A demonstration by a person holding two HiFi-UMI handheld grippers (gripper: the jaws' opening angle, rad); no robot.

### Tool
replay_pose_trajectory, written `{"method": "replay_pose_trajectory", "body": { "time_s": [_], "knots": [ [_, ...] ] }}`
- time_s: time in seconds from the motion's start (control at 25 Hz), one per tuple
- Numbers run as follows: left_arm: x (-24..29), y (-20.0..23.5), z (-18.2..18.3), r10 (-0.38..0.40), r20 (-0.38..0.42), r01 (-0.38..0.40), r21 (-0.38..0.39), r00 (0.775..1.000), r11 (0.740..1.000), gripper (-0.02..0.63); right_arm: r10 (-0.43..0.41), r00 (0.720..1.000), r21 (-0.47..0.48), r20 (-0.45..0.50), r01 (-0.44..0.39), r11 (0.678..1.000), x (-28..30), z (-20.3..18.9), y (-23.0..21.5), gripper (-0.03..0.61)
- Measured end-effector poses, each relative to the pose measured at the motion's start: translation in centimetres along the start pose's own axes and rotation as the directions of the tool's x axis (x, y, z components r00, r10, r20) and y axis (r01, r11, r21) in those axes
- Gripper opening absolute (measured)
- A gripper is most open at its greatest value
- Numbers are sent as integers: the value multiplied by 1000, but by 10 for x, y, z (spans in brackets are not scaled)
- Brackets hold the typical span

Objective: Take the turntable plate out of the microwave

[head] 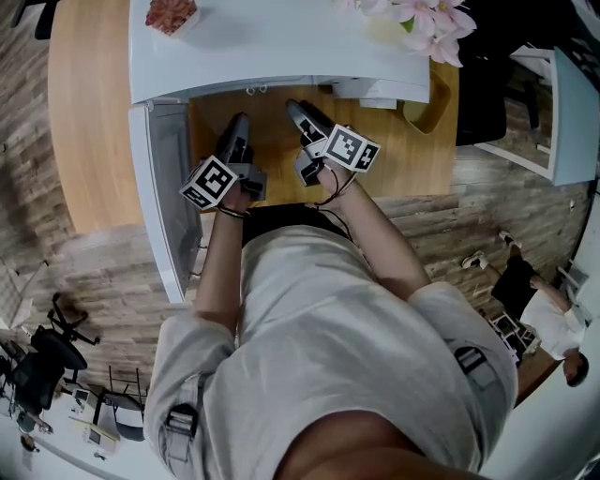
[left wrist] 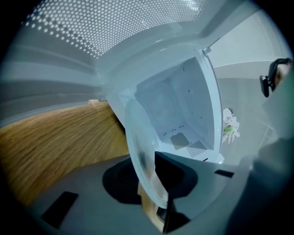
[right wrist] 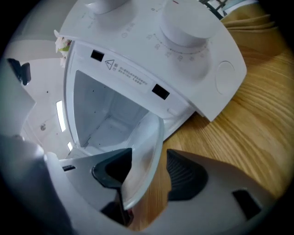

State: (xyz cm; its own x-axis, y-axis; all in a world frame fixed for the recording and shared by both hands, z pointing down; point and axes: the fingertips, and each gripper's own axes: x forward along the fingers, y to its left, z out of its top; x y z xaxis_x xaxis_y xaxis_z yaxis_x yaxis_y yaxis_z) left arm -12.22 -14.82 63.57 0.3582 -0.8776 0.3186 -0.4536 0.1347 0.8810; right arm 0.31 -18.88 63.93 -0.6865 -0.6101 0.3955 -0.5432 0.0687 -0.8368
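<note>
The clear glass turntable plate [left wrist: 143, 151] stands on edge in front of the white microwave [head: 281, 47], outside its bare cavity [right wrist: 105, 110]. My left gripper [left wrist: 154, 183] is shut on the plate's rim, with a dark pad on either face. My right gripper [right wrist: 149, 179] is open around the same plate [right wrist: 147, 147]: the glass leans on the left pad, and wood shows between it and the right pad. In the head view both the left gripper [head: 239, 127] and the right gripper [head: 295, 108] point at the microwave's opening, and I cannot make out the glass there.
The microwave door [head: 159, 187] hangs open to the left, its dotted window [left wrist: 92, 36] close over my left gripper. The microwave stands on a wooden table [head: 84, 112]. Control knobs [right wrist: 188, 27] sit right of the opening. Pink flowers [head: 431, 19] stand at the back right.
</note>
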Motion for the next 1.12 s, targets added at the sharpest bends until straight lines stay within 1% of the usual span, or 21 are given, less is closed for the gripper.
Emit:
{"method": "replay_pose_trajectory", "body": {
  "time_s": [0.08, 0.16, 0.2, 0.24, 0.28, 0.44, 0.48, 0.6, 0.8, 1.04, 1.12],
  "knots": [
    [-1, 2, -3, -2, -2, 2, -10, 1000, 1000, 97, 25, 999, 27, 39, -26, 999, 10, 10, 1, 256],
    [-1, 2, -3, -11, 7, 11, -14, 1000, 1000, 94, 47, 998, 27, 31, -48, 998, 22, 12, 4, 251],
    [-1, 3, -3, -10, 10, 10, -11, 1000, 1000, 95, 53, 998, 21, 16, -53, 998, 26, 11, 6, 227],
    [-2, 4, -2, -9, 10, 9, -8, 1000, 1000, 95, 55, 998, 17, 3, -55, 998, 29, 10, 7, 167],
    [-2, 3, -2, -10, 9, 10, -7, 1000, 1000, 95, 58, 998, 19, -3, -58, 998, 30, 9, 7, 141],
    [2, 3, 0, -5, 16, 6, -17, 1000, 1000, 110, 94, 996, 44, 6, -94, 995, 26, 9, 11, 98],
    [3, 3, 2, -5, 22, 6, -27, 1000, 1000, 126, 98, 995, 48, 7, -98, 994, 25, 8, 12, 91],
    [6, 3, 10, -11, 64, 15, -58, 998, 998, 163, 102, 995, 77, 6, -102, 992, 23, 4, 12, 86],
    [12, 2, 22, -30, 124, 43, -101, 992, 994, 167, 99, 995, 99, 12, -100, 990, 19, 0, 13, 80],
    [25, 0, 28, -51, 127, 63, -91, 991, 994, 158, 101, 995, 87, 8, -102, 991, 15, -4, 16, 80],
    [25, 1, 29, -40, 124, 52, -90, 991, 995, 131, 102, 995, 84, 7, -102, 991, 14, -6, 17, 80]
  ]
}}
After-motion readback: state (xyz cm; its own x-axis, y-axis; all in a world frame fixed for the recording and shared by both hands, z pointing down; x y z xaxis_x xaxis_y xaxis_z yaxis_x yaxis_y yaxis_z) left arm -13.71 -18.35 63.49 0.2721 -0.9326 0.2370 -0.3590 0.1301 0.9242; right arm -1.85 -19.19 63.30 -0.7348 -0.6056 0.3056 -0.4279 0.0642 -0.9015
